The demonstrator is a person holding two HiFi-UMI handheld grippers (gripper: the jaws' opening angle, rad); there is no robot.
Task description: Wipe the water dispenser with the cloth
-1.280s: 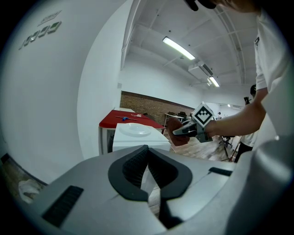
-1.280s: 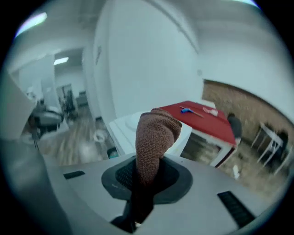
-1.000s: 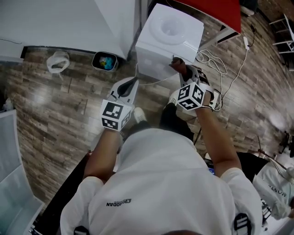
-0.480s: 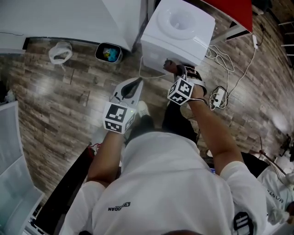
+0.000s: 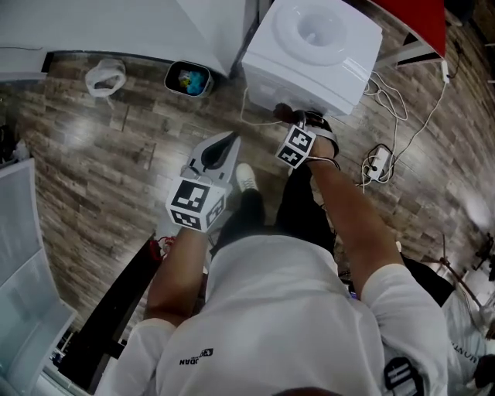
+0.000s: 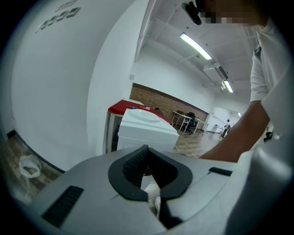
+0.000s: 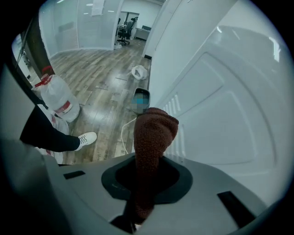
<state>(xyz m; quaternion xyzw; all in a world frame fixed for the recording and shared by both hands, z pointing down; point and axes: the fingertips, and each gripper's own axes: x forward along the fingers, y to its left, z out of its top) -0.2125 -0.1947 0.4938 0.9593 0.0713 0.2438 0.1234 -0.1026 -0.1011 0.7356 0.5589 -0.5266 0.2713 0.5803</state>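
The white water dispenser stands on the wood floor at the top of the head view. My right gripper is shut on a brown knitted cloth and holds it against the dispenser's near side. In the right gripper view the cloth sticks up out of the right gripper, with the dispenser's white side panel close at the right. My left gripper hangs over the floor left of the dispenser, shut and empty. In the left gripper view that gripper points at the dispenser.
A small bin with colourful contents and a white bag lie by the white wall, left of the dispenser. A power strip with white cables lies to its right, under a red table. My shoe is near the dispenser.
My right gripper has slid the cloth leftward along the dispenser's near side. The left gripper has stayed shut and held about the same place.
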